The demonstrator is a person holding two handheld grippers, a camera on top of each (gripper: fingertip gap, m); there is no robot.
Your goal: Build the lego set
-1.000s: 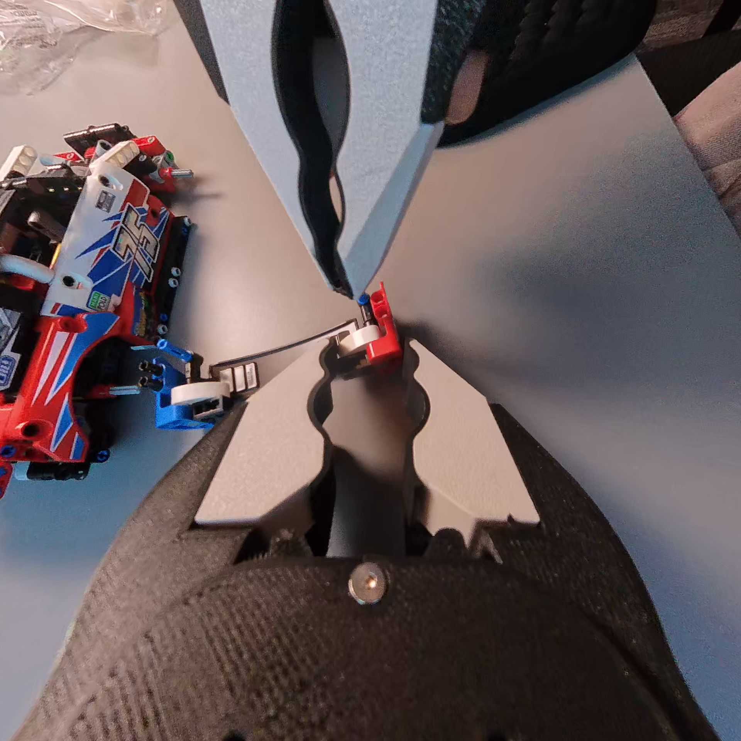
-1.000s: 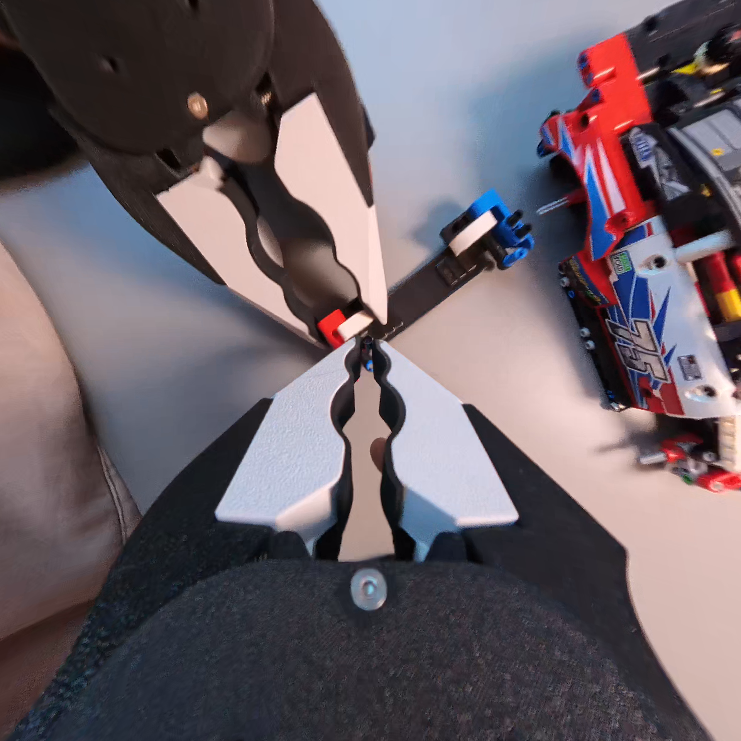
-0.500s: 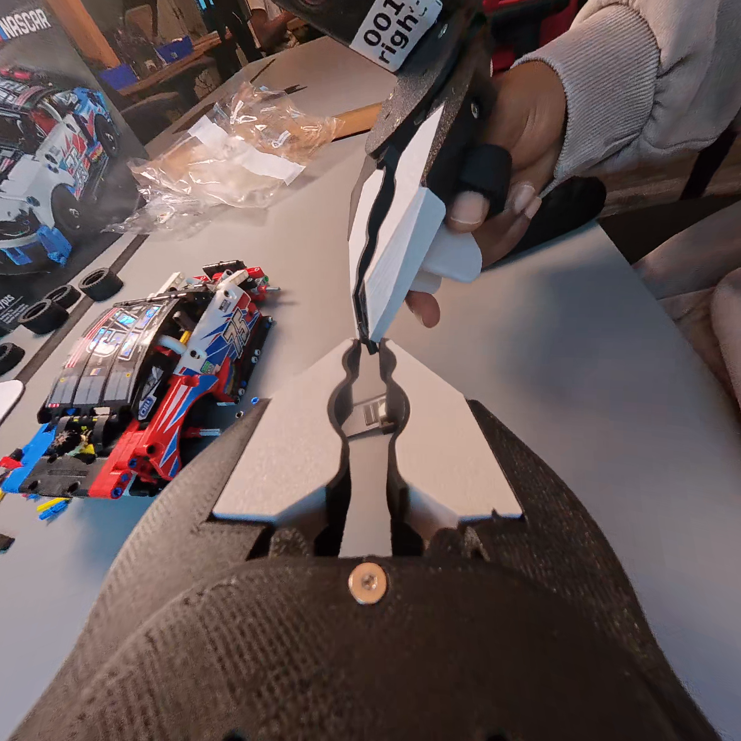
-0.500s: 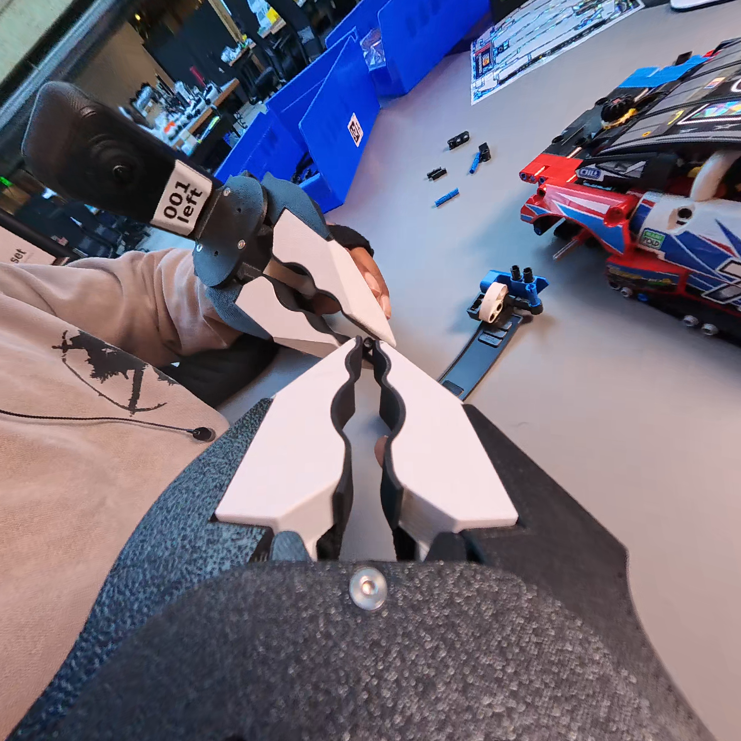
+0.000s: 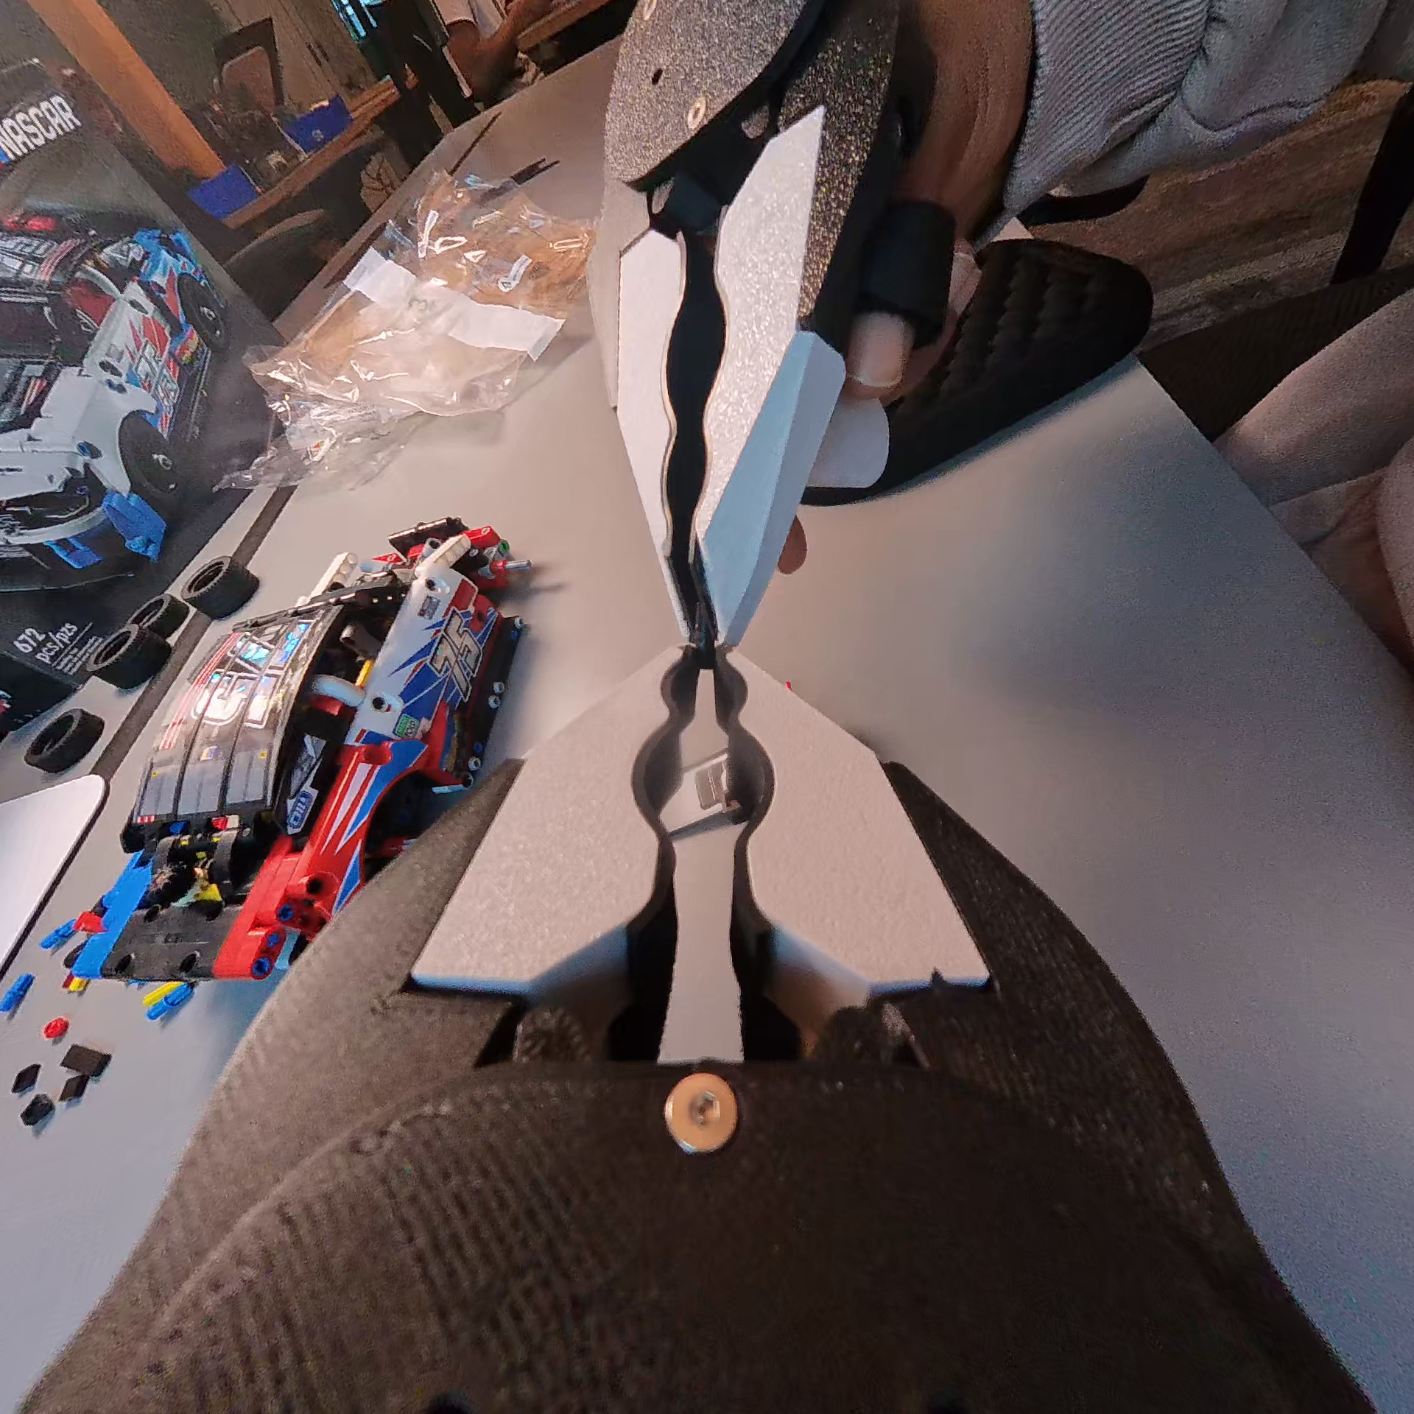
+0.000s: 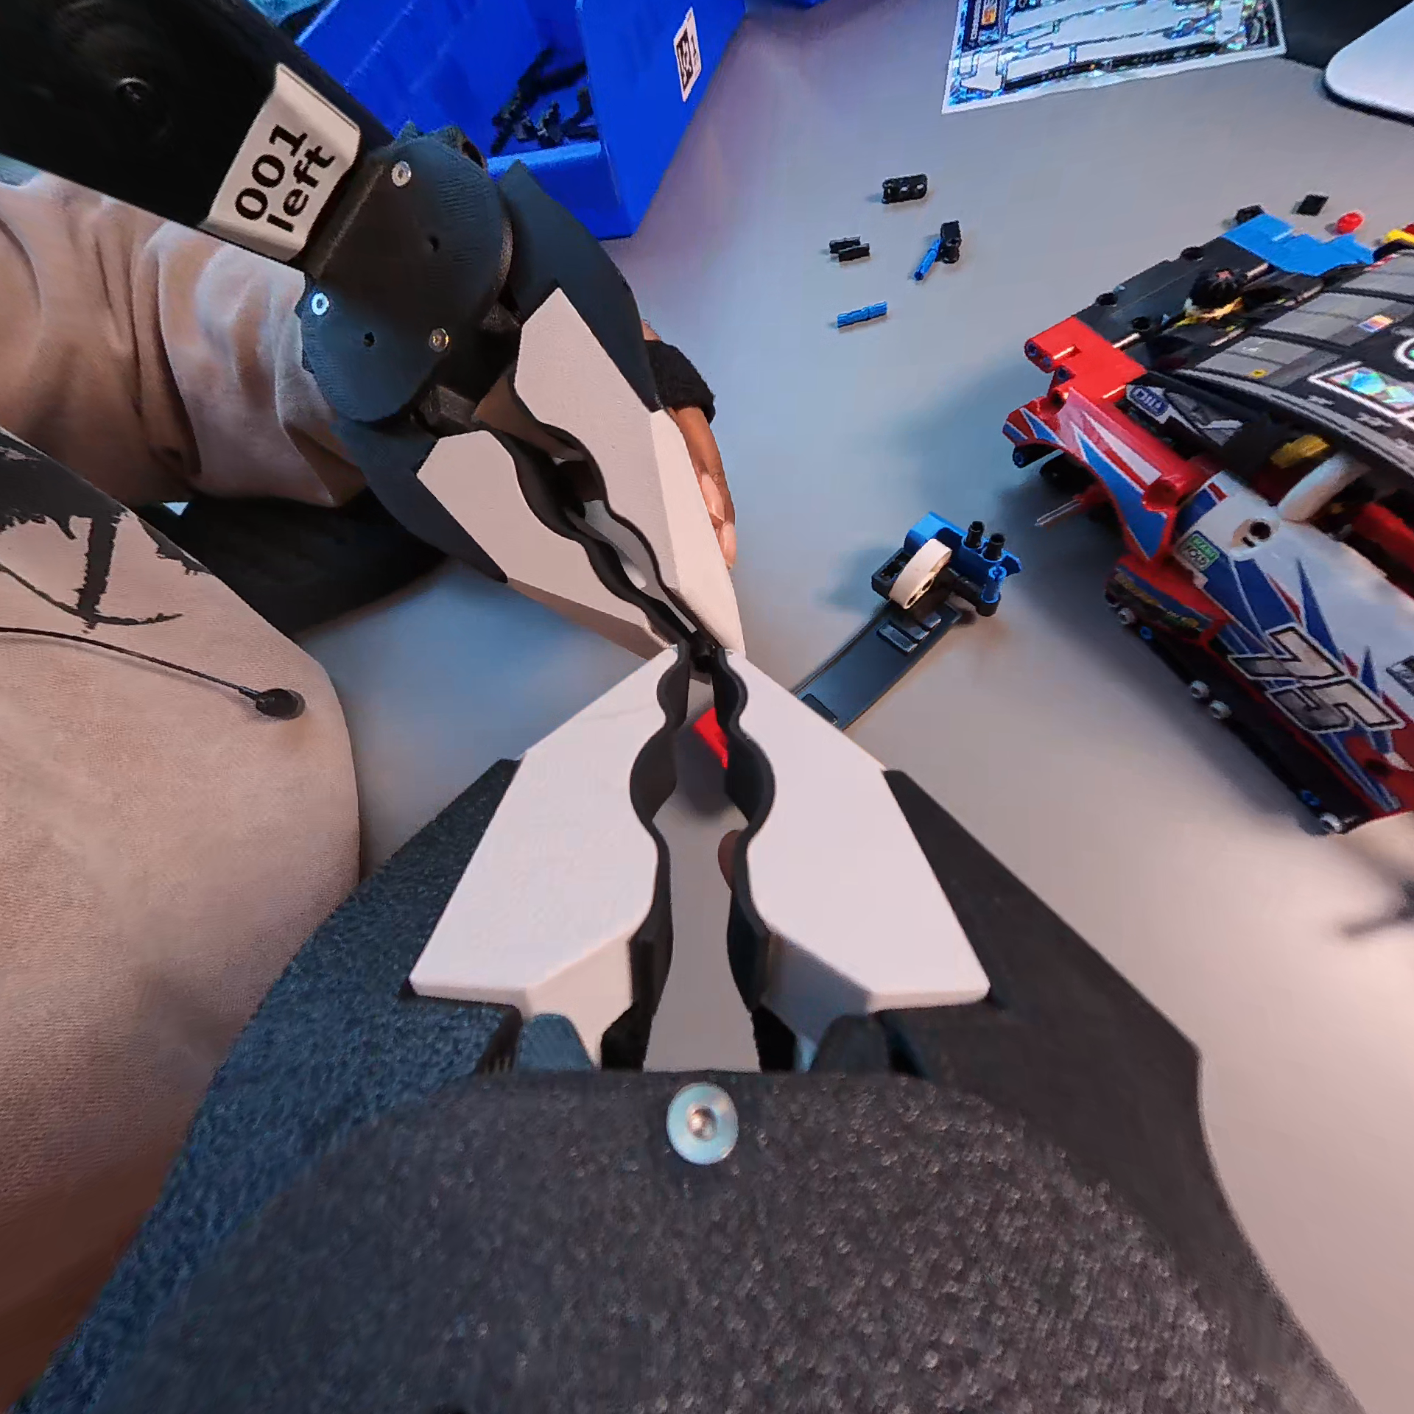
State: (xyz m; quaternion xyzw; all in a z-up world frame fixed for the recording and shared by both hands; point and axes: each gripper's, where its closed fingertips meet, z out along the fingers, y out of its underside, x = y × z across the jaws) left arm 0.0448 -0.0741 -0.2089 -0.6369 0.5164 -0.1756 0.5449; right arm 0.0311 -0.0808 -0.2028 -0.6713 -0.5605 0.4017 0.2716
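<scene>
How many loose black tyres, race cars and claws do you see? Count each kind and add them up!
Loose black tyres: 4
Race car: 1
Claws, the left claw and the right claw: 2
Total: 7

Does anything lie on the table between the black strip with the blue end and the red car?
Nothing visible does. In the right wrist view, the table between the blue end of the strip and the car is bare.
</scene>
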